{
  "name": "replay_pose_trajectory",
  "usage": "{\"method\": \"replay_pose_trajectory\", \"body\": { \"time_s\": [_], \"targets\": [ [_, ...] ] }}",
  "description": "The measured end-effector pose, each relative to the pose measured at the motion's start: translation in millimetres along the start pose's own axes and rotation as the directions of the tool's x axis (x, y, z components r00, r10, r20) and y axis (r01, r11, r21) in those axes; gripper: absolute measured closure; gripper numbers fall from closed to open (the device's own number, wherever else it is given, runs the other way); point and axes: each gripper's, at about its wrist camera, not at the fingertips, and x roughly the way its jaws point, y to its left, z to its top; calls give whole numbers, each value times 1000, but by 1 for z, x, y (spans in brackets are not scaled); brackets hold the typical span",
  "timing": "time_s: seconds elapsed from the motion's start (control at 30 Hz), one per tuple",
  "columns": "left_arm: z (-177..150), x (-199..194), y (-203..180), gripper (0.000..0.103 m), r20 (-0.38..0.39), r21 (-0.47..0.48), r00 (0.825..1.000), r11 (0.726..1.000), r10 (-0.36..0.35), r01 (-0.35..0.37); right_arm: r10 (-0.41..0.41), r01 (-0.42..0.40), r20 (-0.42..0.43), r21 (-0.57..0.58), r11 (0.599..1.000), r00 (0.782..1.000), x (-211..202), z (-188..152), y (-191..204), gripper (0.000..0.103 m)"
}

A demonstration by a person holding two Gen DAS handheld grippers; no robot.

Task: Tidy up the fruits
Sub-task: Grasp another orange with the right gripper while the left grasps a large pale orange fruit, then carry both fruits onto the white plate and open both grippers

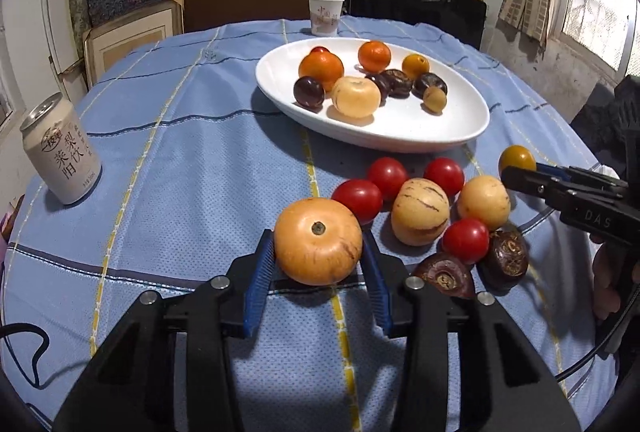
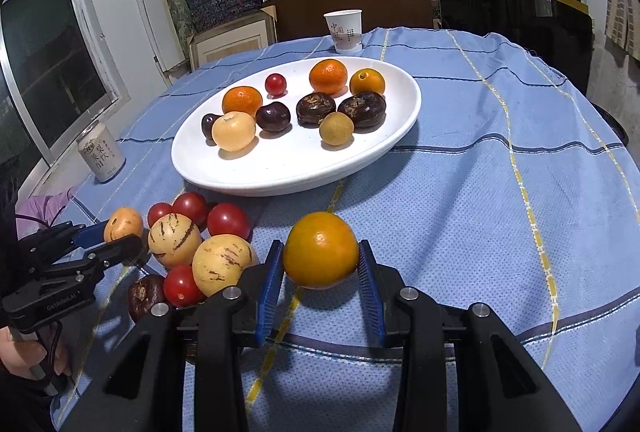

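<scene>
1. Gripping a pale orange round fruit (image 1: 318,241) between its blue pads, the left tool (image 1: 318,264) is closed on it at the near left side of the loose heap of fruits (image 1: 420,210) on the desk (image 1: 168,168).
2. The right tool (image 2: 321,272) is closed on a smooth orange fruit (image 2: 321,250), which sits apart from the heap, on its right.
3. The white oval plate (image 2: 280,172) lies behind the heap, and many fruits are already on it; its near rim is close to the red tomatoes (image 1: 387,176).
4. Free cloth is wide on the right of the plate and on the left toward the can (image 1: 60,148); the paper cup (image 2: 343,31) stands near the far edge.
5. Only the left view shows the window at the right; only the right view shows the dark framed pane on the left wall.
</scene>
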Motion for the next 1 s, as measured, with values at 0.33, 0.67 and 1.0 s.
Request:
{"method": "replay_pose_trajectory", "body": {
  "time_s": [0.33, 0.67, 1.0],
  "targets": [
    [0, -7, 0, 61, 31, 1, 999, 1000, 18, -18, 5, -4, 32, -13, 1000, 999, -7, 0, 2, 65],
    [0, -11, 2, 61, 47, -6, 998, 1000, 30, -30, -9, 9, 52, 9, 1000, 999, -17, -5, -5, 65],
    [11, -32, 6, 61, 74, -23, 997, 1000, -1, 2, -29, 30, 45, -9, 1000, 999, -40, -10, -4, 66]
  ]
}}
